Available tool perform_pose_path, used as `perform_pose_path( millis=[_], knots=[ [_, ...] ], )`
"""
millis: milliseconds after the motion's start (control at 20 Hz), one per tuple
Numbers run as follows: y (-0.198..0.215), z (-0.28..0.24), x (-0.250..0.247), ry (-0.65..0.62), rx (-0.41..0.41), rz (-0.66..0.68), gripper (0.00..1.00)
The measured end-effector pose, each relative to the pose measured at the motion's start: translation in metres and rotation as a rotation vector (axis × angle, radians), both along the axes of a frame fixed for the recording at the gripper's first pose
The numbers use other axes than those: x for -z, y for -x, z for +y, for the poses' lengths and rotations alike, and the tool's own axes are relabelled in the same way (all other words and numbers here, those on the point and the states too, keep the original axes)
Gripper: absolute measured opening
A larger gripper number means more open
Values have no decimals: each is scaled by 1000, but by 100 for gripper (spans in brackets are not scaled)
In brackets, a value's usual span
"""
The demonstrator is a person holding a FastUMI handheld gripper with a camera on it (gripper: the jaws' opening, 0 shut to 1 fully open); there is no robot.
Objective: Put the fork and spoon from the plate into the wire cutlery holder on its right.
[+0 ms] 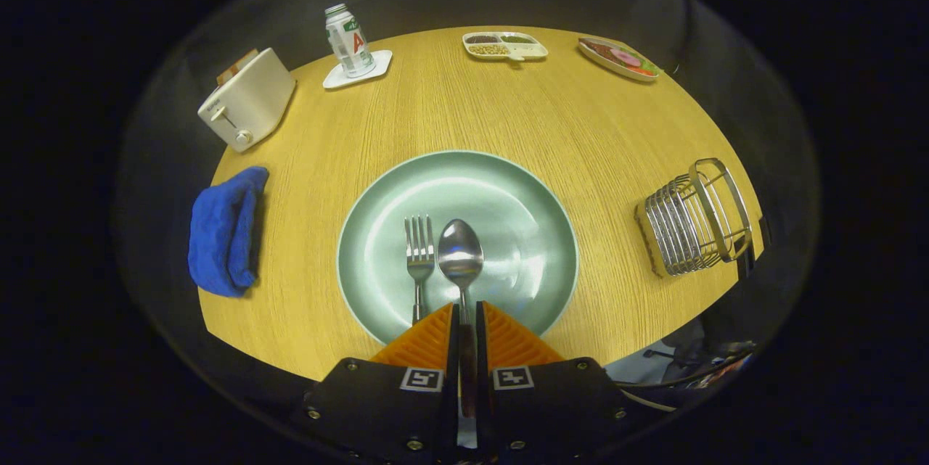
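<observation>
A pale green plate lies in the middle of the wooden table. On it a metal fork and a metal spoon lie side by side, tines and bowl pointing away from me. My gripper is shut on the spoon's handle, which runs back between the two fingers. The fork's handle passes just left of the left finger. The wire cutlery holder stands to the right of the plate, near the table's right edge.
A folded blue cloth lies left of the plate. A white toaster sits at the far left, a bottle on a coaster behind it. A divided snack tray and a food plate stand at the far edge.
</observation>
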State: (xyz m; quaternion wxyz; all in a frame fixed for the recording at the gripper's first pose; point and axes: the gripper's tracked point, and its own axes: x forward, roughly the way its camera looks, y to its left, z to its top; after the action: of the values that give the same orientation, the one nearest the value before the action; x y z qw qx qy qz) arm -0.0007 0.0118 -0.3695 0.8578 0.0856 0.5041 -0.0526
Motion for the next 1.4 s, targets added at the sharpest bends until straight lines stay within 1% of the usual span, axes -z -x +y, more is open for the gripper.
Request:
perform_pose_path(
  millis=[50, 200, 400, 550, 650, 750, 800, 850, 1100, 1250, 1400],
  knots=[
    [1, 3, 6, 2, -12, 10, 17],
    [5, 7, 18, 11, -33, 37, 17],
    [9, 12, 33, -4, -39, 72, 17],
    [2, 8, 34, 0, -13, 55, 17],
    [0, 10, 30, 8, -19, 39, 15],
    [-3, 11, 30, 9, -36, 17, 6],
    [-5, 11, 29, 16, -38, 5, 7],
    [-5, 9, 30, 21, -35, -2, 1],
    [-2, 5, 25, 32, -11, -3, 1],
    [-6, 1, 11, 55, -8, -22, 0],
    [-12, -4, -8, 58, 20, -51, 1]
  ],
)
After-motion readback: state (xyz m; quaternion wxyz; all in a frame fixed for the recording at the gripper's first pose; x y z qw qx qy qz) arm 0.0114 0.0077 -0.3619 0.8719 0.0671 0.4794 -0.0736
